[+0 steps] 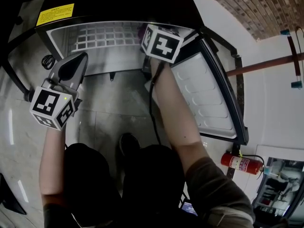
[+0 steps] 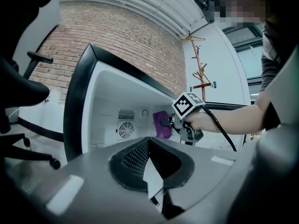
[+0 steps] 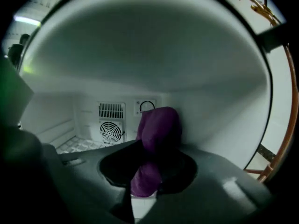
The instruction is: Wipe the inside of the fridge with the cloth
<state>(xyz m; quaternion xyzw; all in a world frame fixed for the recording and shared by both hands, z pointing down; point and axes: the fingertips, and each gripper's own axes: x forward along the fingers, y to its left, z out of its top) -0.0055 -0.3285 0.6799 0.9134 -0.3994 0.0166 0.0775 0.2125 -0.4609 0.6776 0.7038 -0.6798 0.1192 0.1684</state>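
The small fridge stands open in front of me, white inside, its door swung out to the right. My right gripper reaches into the fridge and is shut on a purple cloth, which bunches up past the jaws near the back wall. In the left gripper view the right gripper shows with the cloth at its tip, inside the fridge mouth. My left gripper hangs outside the fridge at its lower left, its jaws together and holding nothing.
A round fan grille and a dial sit on the fridge's back wall. A wire shelf lies inside. A red fire extinguisher stands by the door. An office chair is at the left.
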